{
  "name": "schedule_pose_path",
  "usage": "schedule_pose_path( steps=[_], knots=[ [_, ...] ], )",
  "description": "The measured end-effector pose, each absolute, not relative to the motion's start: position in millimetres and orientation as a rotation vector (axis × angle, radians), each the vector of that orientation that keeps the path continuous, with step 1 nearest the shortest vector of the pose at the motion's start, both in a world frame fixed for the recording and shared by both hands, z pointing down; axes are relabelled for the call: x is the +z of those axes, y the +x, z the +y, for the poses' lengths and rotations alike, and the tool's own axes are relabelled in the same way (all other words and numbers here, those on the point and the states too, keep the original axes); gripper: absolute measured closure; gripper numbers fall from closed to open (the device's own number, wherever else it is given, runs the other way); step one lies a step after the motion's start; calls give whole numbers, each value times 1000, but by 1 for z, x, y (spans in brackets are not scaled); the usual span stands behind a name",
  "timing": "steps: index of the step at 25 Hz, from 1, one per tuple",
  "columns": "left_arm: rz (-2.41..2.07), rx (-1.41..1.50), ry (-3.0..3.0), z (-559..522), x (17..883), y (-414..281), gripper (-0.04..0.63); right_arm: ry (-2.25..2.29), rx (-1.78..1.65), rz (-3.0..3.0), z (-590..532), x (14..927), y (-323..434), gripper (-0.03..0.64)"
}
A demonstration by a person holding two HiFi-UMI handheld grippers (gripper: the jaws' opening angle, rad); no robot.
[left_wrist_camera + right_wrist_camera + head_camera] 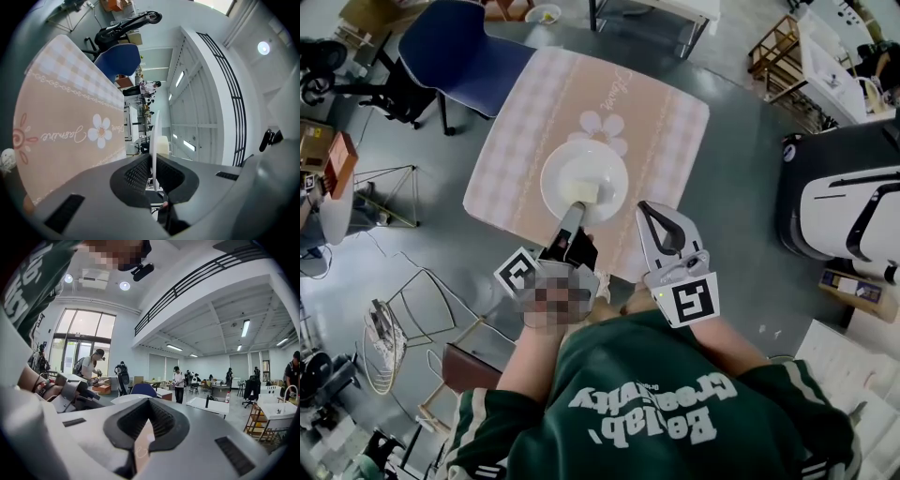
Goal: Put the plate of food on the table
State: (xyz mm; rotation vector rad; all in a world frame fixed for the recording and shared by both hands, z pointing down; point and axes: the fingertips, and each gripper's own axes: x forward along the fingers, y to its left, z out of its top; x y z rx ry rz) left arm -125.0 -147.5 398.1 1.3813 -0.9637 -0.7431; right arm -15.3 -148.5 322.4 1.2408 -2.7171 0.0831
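Head view: shows the left gripper (574,214) clamped on the near rim of the white plate (555,178), with a pale block of food (584,192) just beyond the jaws. Finds the plate over the middle of the table (675,131), partly covering the flower print (605,127) on the pink checked cloth (502,169). Puts the right gripper (647,214) just beside the plate, over the table's near edge, carrying nothing.

Left gripper view: looks edge-on along the plate (153,136), with both pads of the left gripper (153,173) pressed on its rim and the food (162,145) sitting on one face. Leaves a strip of background between plate and cloth (61,126), so reads as not yet landed, probably held a little above the table.

Right gripper view: shows the right gripper (142,439) with jaws a narrow slit apart, only pink cloth visible through the gap and nothing between them.

For the step in hand, probably the lowering: keep the plate level to stop the block sliding, and guard against sag at the far side, likely with a grip on one rim only. Bring it straight down, meet the cloth softly, and release only after a flat, settled landing. Avoid dragging, for fear of rucking the cloth. Keep the right gripper clear of the rim.
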Motion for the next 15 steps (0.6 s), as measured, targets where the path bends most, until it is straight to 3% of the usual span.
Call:
schedule_pose_path(
  steps=[15],
  knots=[
    [-1044,-780,1322,-207,446,-120,568,1153,182,-2722,-216,369,-11,603]
  ],
)
